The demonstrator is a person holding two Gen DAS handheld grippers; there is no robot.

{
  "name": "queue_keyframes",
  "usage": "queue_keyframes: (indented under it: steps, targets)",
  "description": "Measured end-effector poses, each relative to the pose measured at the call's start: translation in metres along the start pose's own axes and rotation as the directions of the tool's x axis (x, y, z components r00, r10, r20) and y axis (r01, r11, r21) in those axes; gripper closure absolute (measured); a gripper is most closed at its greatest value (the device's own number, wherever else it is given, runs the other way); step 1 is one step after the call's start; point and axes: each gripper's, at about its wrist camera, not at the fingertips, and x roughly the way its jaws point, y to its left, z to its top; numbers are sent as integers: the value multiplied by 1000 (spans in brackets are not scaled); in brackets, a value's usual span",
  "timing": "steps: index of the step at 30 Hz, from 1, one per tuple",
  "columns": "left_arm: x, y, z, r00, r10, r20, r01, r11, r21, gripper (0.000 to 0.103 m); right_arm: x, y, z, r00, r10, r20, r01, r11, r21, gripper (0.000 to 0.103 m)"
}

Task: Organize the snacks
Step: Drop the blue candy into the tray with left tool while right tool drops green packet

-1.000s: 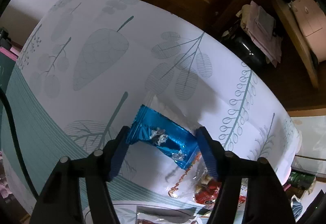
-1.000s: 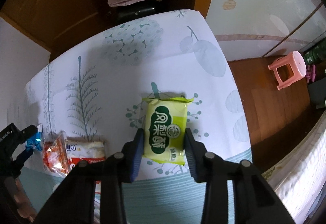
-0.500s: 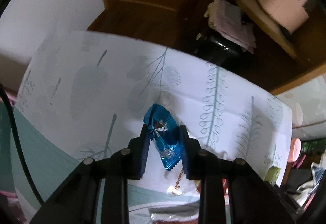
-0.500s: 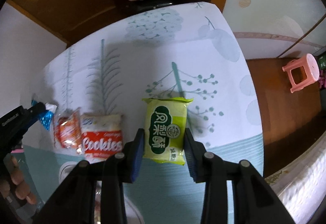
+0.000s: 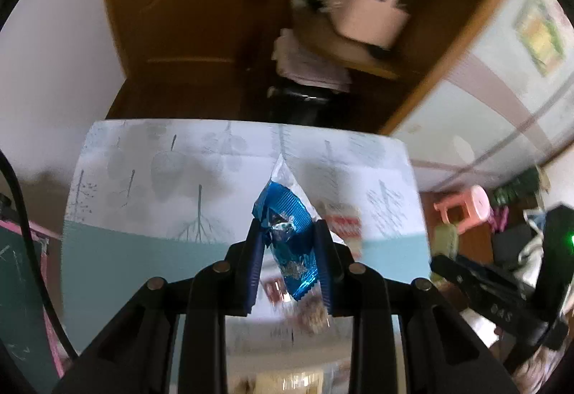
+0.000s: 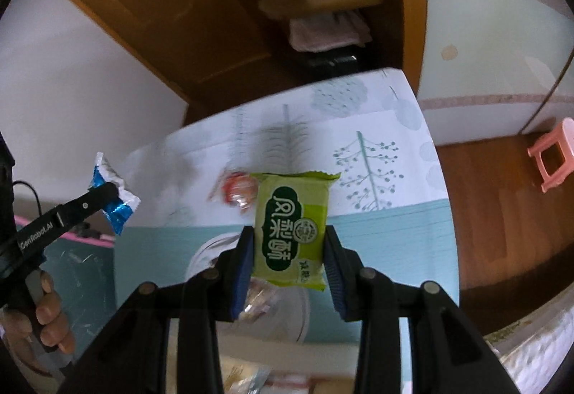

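Observation:
My left gripper (image 5: 288,232) is shut on a small blue foil candy packet (image 5: 287,229), held in the air above the table; the same blue packet (image 6: 116,193) shows at the left of the right wrist view. My right gripper (image 6: 288,236) is shut on a green pastry packet (image 6: 292,229) with dark green lettering, also lifted off the cloth. Below it lies an orange-red wrapped snack (image 6: 238,191) on the tablecloth (image 6: 376,157). A red and white cookie packet (image 5: 340,225) lies on the cloth behind the left fingers.
A clear bowl (image 6: 283,315) holding wrapped snacks sits under the right gripper at the near edge. More packets (image 5: 312,318) blur at the bottom of the left view. A pink stool (image 6: 554,153) stands on the wooden floor right of the table. A hand (image 6: 50,318) holds the left gripper's handle.
The left jaws closed on the blue packet and lifted it off the table, rolling as they rose. The right gripper lifted the green packet up from the cloth.

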Motion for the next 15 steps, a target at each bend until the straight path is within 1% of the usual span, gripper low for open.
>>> queue_keyframes:
  steps: [4,7,11,15]
  targets:
    - [-50,-18,-41,1000,-17,13,15,996,93,78,-36,21,-29,998,46,49,-43,997,-61,66]
    - [-79,-36,-78,1000,-16,16,13,984,176,78,-63,38,-58,994,82,71,-73,991,-116,66]
    - [-99,-55,-118,999,7,40,-18,961,276,78,-88,57,-94,992,93,89,-74,978,-195,66]
    - [-106,-65,-146,997,40,69,-61,942,330,77,-103,73,-131,993,60,104,-29,962,-273,66]
